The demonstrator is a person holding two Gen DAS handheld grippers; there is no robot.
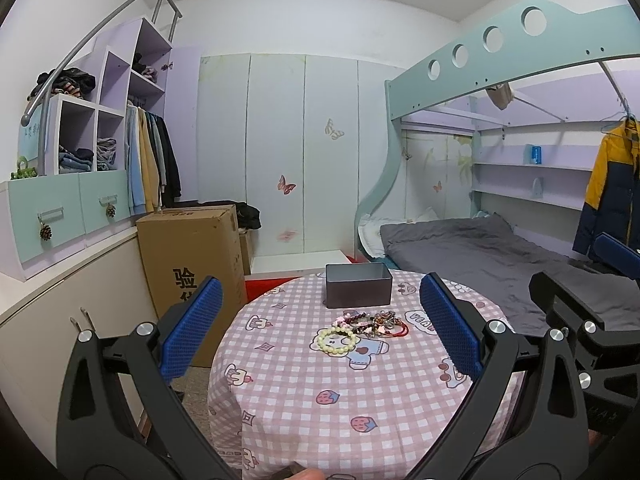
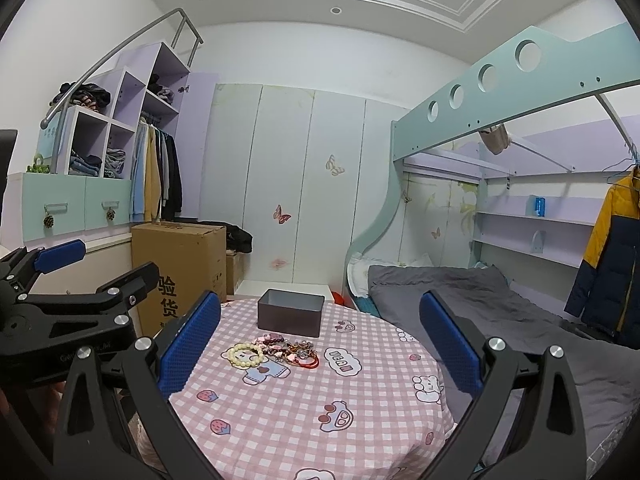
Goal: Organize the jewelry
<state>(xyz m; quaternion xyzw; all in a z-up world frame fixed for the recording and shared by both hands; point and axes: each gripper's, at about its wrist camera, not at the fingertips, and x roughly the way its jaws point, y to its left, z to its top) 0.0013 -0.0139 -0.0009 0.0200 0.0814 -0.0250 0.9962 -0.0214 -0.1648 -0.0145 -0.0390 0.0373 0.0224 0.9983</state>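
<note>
A pile of bead bracelets and red cords (image 1: 370,323) lies in the middle of a round table with a pink checked cloth (image 1: 320,420). A cream bead bracelet (image 1: 338,341) lies at the pile's near left. A dark grey open box (image 1: 358,285) stands just behind the pile. My left gripper (image 1: 320,328) is open and empty, held above the table's near side. My right gripper (image 2: 320,344) is open and empty too. The right wrist view also shows the pile (image 2: 290,350), the cream bracelet (image 2: 245,355) and the box (image 2: 291,313).
A tall cardboard box (image 1: 192,264) stands on the floor left of the table. A bed with a grey blanket (image 1: 480,256) is at the right under a bunk frame. Wardrobe doors (image 1: 280,152) fill the back wall. Shelves and hanging clothes (image 1: 152,160) are at the left.
</note>
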